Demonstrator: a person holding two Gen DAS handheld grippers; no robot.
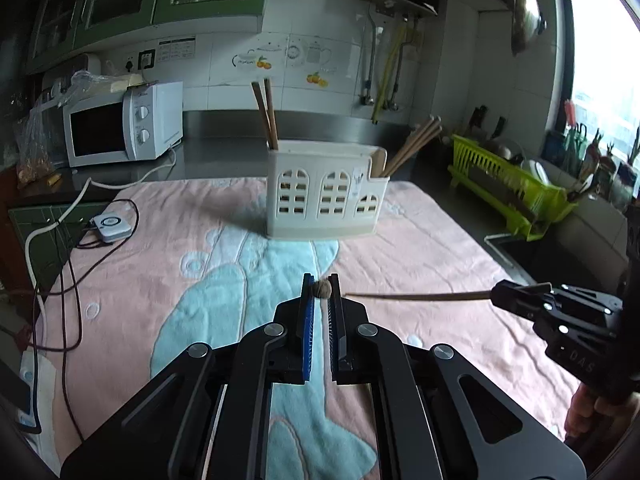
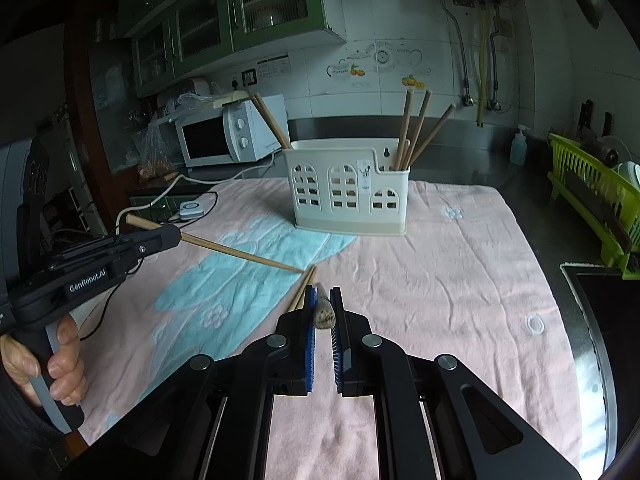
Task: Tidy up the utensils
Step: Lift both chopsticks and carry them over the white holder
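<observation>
We hold two grippers over the pink towel [image 2: 440, 280]. Left gripper [image 1: 321, 286] is clamped on one chopstick [image 2: 240, 254], seen end-on btw its pads in its own view; the stick runs level. Right gripper [image 2: 323, 300] is clamped on another chopstick [image 1: 420, 297], its tip aimed left. Both sticks are off the towel. The white utensil holder [image 1: 326, 196] stands upright at the far middle w/ more chopsticks [image 2: 416, 132] in its left & right ends.
</observation>
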